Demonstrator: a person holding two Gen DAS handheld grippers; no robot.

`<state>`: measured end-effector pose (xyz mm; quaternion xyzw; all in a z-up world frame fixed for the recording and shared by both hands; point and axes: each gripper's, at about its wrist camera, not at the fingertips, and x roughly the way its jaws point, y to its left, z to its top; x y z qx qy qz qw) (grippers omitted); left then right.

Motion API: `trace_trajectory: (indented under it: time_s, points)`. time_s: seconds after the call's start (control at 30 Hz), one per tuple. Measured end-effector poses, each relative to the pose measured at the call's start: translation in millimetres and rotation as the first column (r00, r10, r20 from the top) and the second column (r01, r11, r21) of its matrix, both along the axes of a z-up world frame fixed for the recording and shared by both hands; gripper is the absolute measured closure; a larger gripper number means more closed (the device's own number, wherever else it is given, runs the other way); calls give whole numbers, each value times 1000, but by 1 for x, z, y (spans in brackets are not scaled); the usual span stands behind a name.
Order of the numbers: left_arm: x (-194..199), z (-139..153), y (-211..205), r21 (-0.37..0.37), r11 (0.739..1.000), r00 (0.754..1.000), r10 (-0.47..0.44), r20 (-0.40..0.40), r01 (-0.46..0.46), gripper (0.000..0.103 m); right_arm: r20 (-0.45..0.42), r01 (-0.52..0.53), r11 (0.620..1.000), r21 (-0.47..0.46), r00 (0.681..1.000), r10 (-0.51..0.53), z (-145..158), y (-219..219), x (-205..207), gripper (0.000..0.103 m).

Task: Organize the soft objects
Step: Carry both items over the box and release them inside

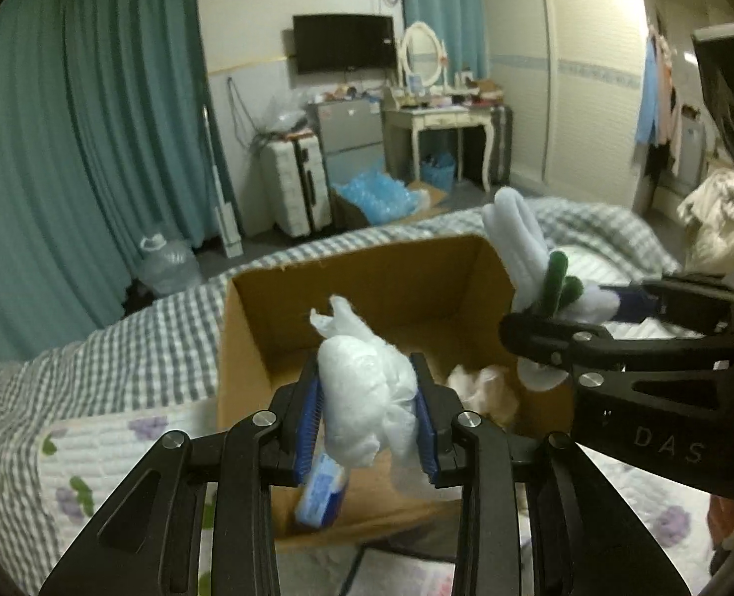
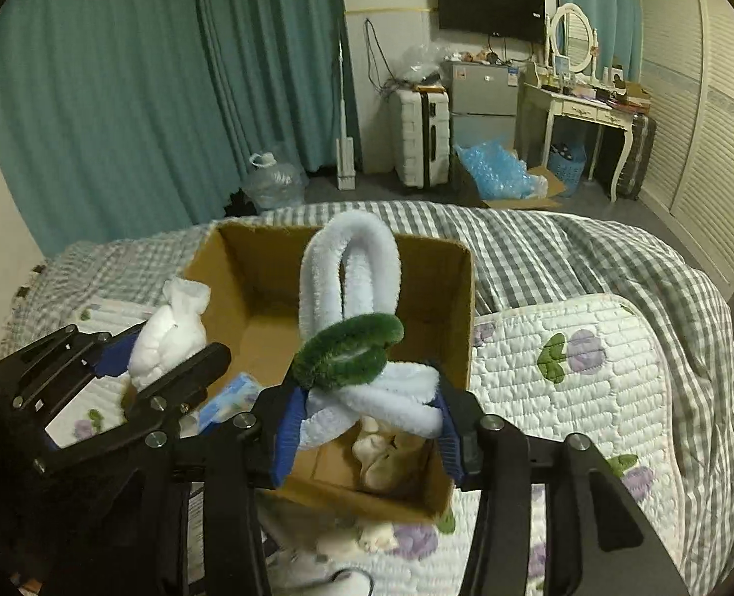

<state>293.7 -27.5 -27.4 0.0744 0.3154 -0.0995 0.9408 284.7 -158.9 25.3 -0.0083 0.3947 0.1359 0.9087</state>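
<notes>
An open cardboard box (image 1: 367, 278) stands on the bed; it also shows in the right wrist view (image 2: 248, 258). My left gripper (image 1: 367, 427) is shut on a white cotton-filled plastic bag (image 1: 362, 387) and holds it above the box's near edge; the bag also shows in the right wrist view (image 2: 168, 337). My right gripper (image 2: 367, 422) is shut on a fuzzy light-blue and green loop toy (image 2: 352, 298) above the box; the toy also shows in the left wrist view (image 1: 531, 248). A cream plush (image 2: 387, 457) and a blue tissue pack (image 1: 322, 491) lie in the box.
The bed has a grey checked cover (image 2: 565, 248) and a white quilted mat with purple flowers (image 2: 590, 372). Papers (image 1: 402, 576) lie before the box. Beyond the bed stand teal curtains (image 2: 118, 99), a white suitcase (image 2: 421, 134), a dressing table (image 2: 580, 109) and a wardrobe (image 1: 565, 74).
</notes>
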Motion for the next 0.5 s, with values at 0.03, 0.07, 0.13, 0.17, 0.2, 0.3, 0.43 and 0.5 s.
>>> trace_trajectory:
  time_s: [0.03, 0.07, 0.13, 0.17, 0.2, 0.3, 0.43, 0.5]
  points:
    - [1, -5, 0, 0, 1000, 1000, -1, -9, 1, 68, -4, 0, 1000, 2, 1000, 0, -4, -1, 3, 54]
    - [5, -11, 1, -5, 1000, 1000, -2, -31, 2, 68, -14, 4, 1000, 10, 1000, -4, -10, 0, 7, 50]
    - [7, -16, 0, -1, 1000, 999, 6, -49, -6, 67, -24, 5, 1000, 21, 1000, -5, -16, -3, 10, 43]
    - [7, -18, 0, 14, 1000, 999, 15, -48, -14, 61, -23, 9, 1000, 20, 1000, -8, -17, -4, 11, 37]
    - [6, -17, 1, 29, 999, 999, 26, -43, -25, 54, -16, 13, 1000, 16, 1000, -13, -16, -6, 11, 35]
    - [-4, -11, 4, 41, 998, 998, 55, -9, -55, 27, 14, 25, 999, 24, 1000, -25, -3, -11, 4, 20]
    - [-22, 13, 11, 11, 997, 997, 80, 18, -80, 26, 68, 52, 998, 25, 996, -54, 28, -20, -16, 12]
    - [-32, 28, 13, 15, 995, 995, 94, 40, -94, 26, 104, 67, 998, 17, 992, -68, 49, -25, -31, 10]
